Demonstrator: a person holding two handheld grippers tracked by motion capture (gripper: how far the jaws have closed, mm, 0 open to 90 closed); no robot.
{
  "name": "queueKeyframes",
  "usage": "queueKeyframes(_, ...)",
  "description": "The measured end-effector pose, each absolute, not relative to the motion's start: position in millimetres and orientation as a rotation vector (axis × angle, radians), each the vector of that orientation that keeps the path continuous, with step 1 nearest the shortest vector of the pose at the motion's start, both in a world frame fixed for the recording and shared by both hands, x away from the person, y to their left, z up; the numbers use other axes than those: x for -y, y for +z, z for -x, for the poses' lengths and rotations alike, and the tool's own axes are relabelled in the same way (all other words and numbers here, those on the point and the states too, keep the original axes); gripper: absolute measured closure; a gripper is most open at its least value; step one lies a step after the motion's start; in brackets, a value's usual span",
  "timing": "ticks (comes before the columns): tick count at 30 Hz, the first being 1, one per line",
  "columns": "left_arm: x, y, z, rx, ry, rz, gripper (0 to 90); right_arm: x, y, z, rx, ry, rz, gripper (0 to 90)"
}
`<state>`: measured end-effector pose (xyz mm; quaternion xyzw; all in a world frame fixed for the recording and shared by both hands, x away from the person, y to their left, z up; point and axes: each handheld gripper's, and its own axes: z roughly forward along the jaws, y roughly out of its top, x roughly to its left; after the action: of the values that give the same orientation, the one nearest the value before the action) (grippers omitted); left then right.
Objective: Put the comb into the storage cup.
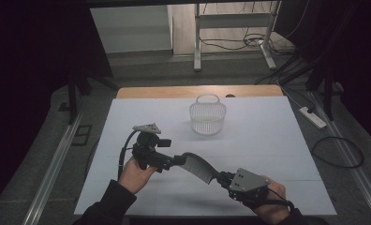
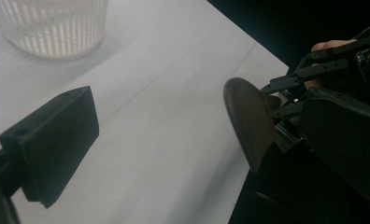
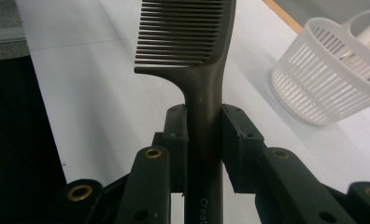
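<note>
The dark comb [image 3: 192,56] is clamped by its handle in the right gripper [image 3: 204,140] above the near counter [image 1: 268,140], its toothed end between the left gripper's [image 1: 172,161] parted jaws, not yet placed in the far white basket [image 1: 207,117].

High view: overhead, facing forward and down over the whole surface [image 1: 268,140]. Both tool cameras sit close, low, each catching the white basket [image 3: 332,79].

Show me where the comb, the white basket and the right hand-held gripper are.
comb [image 3: 188,42], right gripper view, on its teeth.
white basket [image 1: 207,121], high view, on its slatted front wall.
right hand-held gripper [image 3: 204,140], right gripper view, midway between its fingertips, which clamp the comb's handle.
</note>
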<state>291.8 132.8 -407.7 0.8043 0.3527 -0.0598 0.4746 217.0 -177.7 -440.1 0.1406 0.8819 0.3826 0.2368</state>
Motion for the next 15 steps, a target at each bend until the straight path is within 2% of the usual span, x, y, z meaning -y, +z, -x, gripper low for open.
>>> queueKeyframes(15,-119.3,-412.6,-297.6,-0.884,-0.323,-1.949,0.0,170.7,-440.9,-212.2,-2.400,1.064,-0.308,72.4)
